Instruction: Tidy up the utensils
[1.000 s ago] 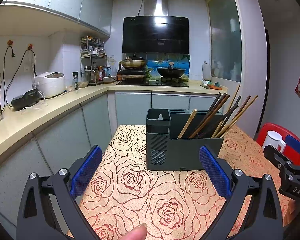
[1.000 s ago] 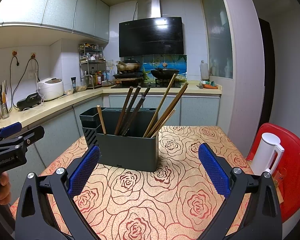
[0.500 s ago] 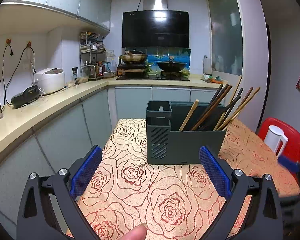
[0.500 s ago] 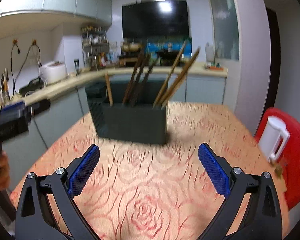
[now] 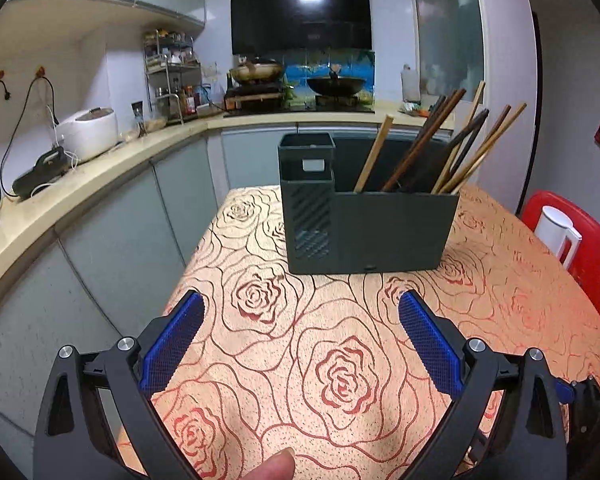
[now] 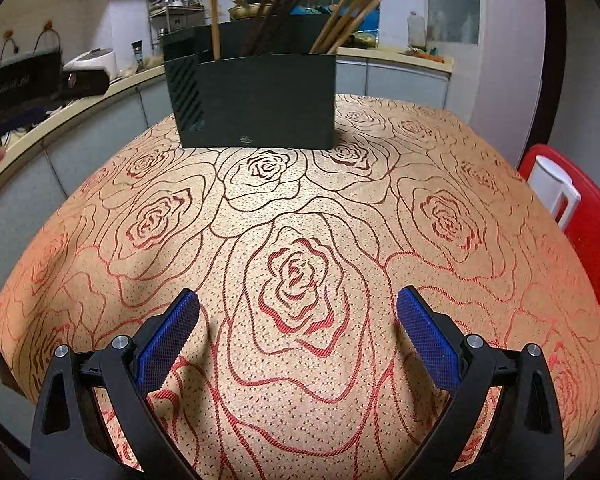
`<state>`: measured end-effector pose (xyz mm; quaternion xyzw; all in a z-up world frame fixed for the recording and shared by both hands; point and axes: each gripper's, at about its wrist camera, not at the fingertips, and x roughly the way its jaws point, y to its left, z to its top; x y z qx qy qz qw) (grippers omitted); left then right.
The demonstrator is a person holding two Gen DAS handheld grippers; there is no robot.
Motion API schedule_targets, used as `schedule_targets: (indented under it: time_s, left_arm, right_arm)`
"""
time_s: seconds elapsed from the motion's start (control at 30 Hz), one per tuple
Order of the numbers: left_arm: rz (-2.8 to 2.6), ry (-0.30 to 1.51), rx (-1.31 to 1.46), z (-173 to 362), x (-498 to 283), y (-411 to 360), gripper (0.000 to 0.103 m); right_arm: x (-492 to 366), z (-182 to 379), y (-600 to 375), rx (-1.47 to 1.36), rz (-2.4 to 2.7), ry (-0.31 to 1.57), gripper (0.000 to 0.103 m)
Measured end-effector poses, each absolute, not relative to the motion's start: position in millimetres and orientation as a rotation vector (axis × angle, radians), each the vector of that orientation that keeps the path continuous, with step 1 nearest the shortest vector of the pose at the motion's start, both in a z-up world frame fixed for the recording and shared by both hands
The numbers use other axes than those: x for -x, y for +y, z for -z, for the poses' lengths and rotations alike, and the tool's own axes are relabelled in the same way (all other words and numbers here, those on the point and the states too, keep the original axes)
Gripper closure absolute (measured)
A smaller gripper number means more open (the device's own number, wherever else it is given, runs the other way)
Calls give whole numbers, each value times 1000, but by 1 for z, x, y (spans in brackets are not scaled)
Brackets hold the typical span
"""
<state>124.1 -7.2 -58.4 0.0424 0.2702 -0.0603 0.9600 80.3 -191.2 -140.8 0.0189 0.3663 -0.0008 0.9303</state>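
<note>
A dark green utensil holder [image 5: 364, 228] stands on the rose-patterned table [image 5: 300, 360]. Several wooden and dark chopsticks [image 5: 440, 148] lean in its wide compartment; its taller left compartment shows nothing inside. The holder [image 6: 256, 100] and chopsticks [image 6: 348, 4] also show in the right wrist view, at the far side of the table [image 6: 300, 280]. My left gripper [image 5: 300, 344] is open and empty above the table's near left part. My right gripper [image 6: 298, 340] is open and empty, low over the tablecloth.
A white kettle [image 5: 556, 232] sits on a red chair [image 5: 592, 248] to the right of the table. A kitchen counter [image 5: 100, 184] with a rice cooker [image 5: 88, 132] runs along the left. The left gripper body [image 6: 20, 84] shows at the right view's left edge.
My right gripper has dropped low and tilted down toward the tablecloth. My left gripper has drawn back and lowered a little. Both stay open.
</note>
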Motion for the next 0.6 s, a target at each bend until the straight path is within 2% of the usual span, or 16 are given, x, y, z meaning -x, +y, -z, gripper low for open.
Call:
schedule_targets:
  time_s: [0.6]
  left_arm:
    - [126, 549, -82, 57, -125, -10, 8]
  right_arm:
    - [-91, 108, -217, -77, 39, 662, 7]
